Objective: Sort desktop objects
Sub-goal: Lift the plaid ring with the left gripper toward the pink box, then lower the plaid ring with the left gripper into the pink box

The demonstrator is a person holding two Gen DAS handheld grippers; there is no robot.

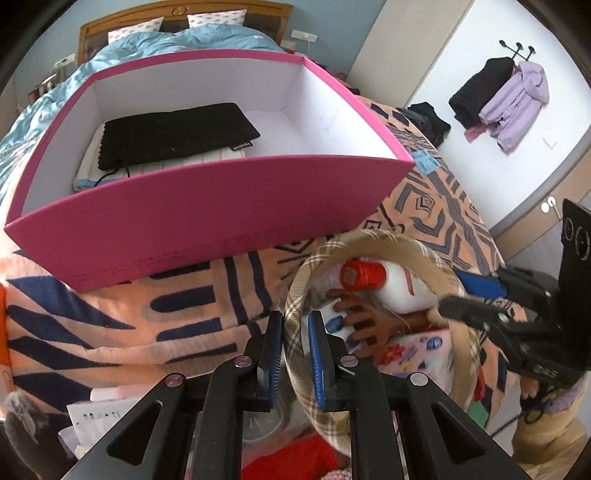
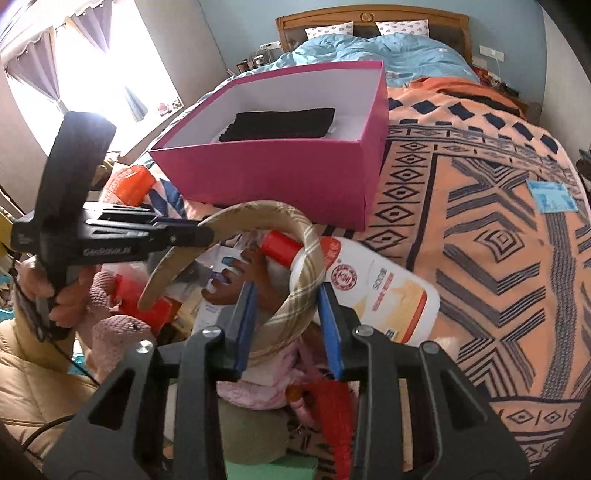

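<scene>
Left gripper (image 1: 295, 354) pinched the plaid headband (image 1: 295, 295) narrowly at one side; right gripper (image 2: 284, 325) straddled its other side, jaws apart, not gripping. I judged the band light, springy, best held mid-arc. It hung just before the pink box (image 1: 207, 206). Counted: one headband, one box, one white bottle (image 2: 373, 291)

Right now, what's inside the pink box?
In the pink box: a black pouch lying on a white pad. Whatever lies beneath them is covered; the near wall hides the front floor.

One pink box (image 1: 207, 218), one plaid headband (image 2: 295, 314), one white bottle (image 2: 380, 291), two pillows (image 2: 328, 29).
</scene>
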